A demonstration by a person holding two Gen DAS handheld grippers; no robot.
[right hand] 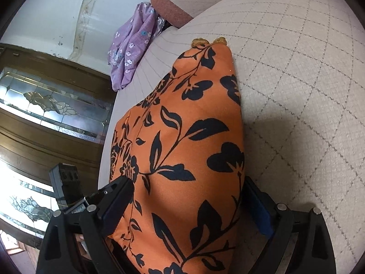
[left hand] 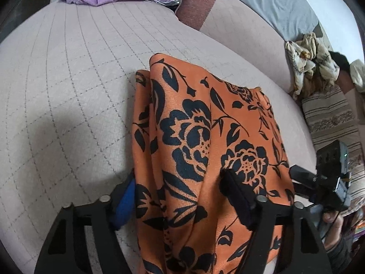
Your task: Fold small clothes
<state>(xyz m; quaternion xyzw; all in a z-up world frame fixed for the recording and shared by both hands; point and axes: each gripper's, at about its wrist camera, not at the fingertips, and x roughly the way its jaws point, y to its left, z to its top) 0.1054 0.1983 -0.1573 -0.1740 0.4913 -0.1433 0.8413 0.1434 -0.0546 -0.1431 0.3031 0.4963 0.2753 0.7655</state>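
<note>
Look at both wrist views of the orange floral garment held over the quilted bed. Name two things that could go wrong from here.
1. The orange floral garment is bunched thickly between the fingers of both the left gripper and the right gripper; it may be laid down creased or lopsided.
2. The garment hangs near the edge of the quilted bed; loose cloth may slide off that side.

Left gripper [left hand: 175, 196], right gripper [right hand: 189, 203] (both clamped).

Black gripper [left hand: 175, 196] frames (blue pads)
</note>
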